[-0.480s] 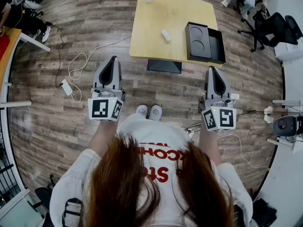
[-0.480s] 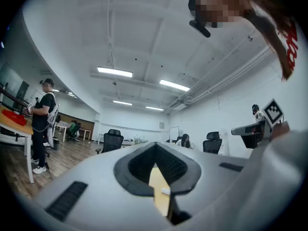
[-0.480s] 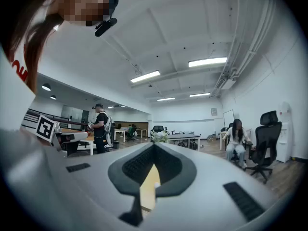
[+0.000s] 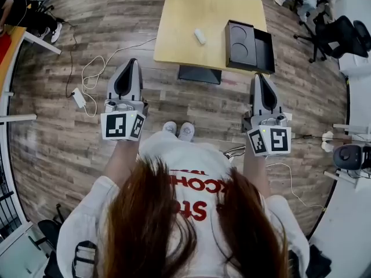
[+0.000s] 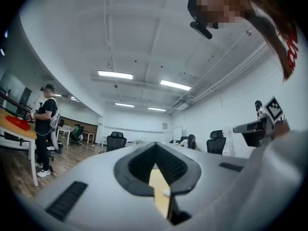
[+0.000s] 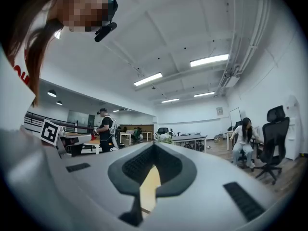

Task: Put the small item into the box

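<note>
The left gripper (image 4: 131, 65) and right gripper (image 4: 259, 79), both closed on nothing, are edging nearer the pale wooden table (image 4: 185, 22), where the small white oblong item (image 4: 200, 36) is lying near the black box (image 4: 265, 51), not yet picked up.

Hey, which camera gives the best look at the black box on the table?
The head view. It shows the whole black box from above, lying open at the right edge of the table. The two gripper views show only a sliver of tabletop past their jaws; the box cannot be made out there.
</note>
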